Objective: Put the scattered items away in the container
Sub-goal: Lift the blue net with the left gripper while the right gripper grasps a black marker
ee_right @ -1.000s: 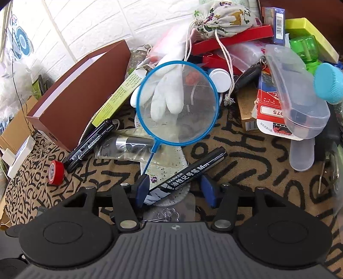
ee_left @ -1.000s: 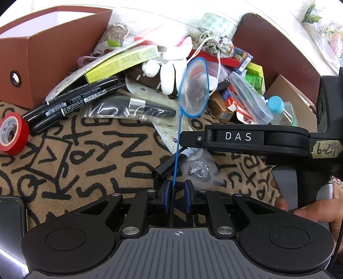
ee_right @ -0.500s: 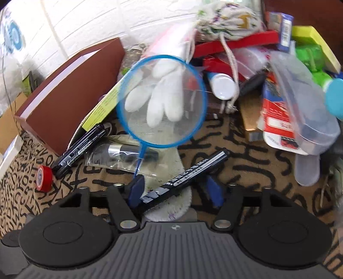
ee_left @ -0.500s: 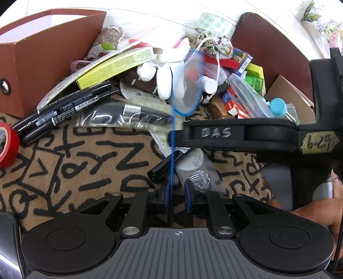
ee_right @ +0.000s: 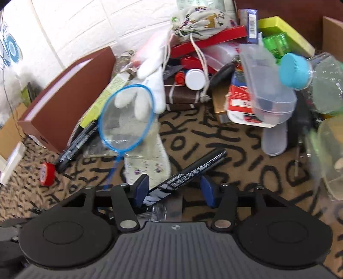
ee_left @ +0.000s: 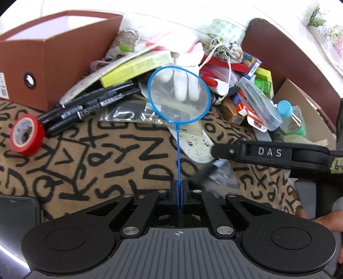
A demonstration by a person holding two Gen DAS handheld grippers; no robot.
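My left gripper (ee_left: 179,188) is shut on the thin handle of a blue hoop net (ee_left: 179,100), which stands up over the patterned mat. The net (ee_right: 127,124) also shows at the left of the right wrist view. My right gripper (ee_right: 174,190) is low over the mat with its jaws closing. A black marker (ee_right: 193,171) lies slantwise between its blue pads (ee_right: 141,187), and they do not clamp it. One right finger (ee_left: 235,150) reaches in from the right. The open brown box (ee_left: 53,64) stands at the back left.
Behind the net is a heap: white glove (ee_left: 184,85), black markers (ee_left: 90,103), clear case (ee_left: 259,103), blue-capped bottle (ee_left: 285,109), drawstring pouch (ee_right: 195,19). A red tape roll (ee_left: 26,134) lies left, a phone (ee_left: 17,214) at the near left. A brown lid (ee_left: 289,64) stands right.
The left jaws closed fully on the net's handle and the hoop turned to face the left camera. The right gripper drew back to the right, with the marker still between its pads.
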